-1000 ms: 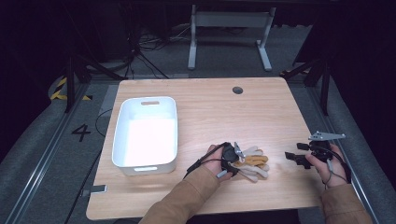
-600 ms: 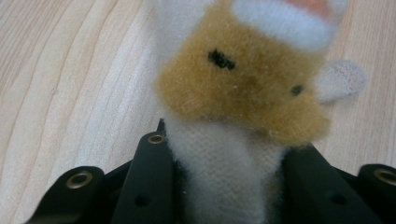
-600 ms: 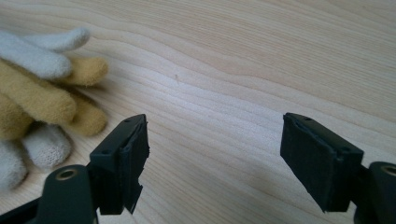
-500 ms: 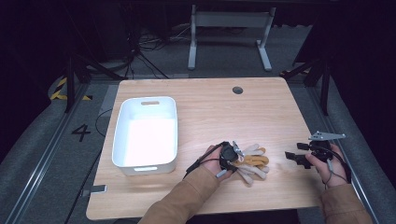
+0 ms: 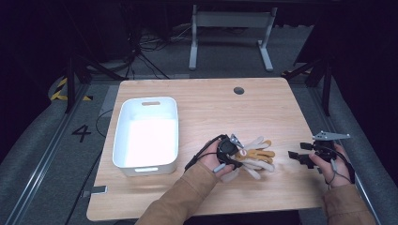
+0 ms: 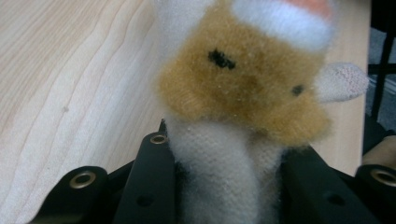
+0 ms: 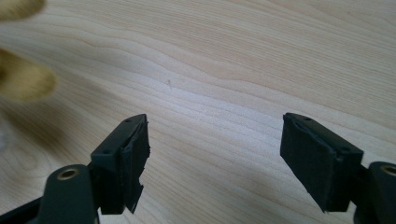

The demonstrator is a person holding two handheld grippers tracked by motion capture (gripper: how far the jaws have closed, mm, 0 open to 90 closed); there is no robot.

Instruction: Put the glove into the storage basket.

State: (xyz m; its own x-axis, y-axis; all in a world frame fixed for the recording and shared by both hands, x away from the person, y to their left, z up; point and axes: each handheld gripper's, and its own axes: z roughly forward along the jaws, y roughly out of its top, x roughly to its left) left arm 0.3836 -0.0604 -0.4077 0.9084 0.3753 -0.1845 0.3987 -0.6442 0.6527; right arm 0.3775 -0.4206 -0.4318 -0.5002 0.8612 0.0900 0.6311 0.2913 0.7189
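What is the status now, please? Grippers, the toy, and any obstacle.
Left gripper shut on the plush toy, toy resting on the table. Right gripper open, holding nothing, off to the toy's right. White bin to the left, apart from both.

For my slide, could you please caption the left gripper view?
Left tongs closed on the white part of a tan-and-white plush toy over the wooden table.

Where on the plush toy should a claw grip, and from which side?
Judging by its pose, grip the plush toy at its narrow white part, coming low from the bin side, as the left claw does. The brown part above looks too wide.
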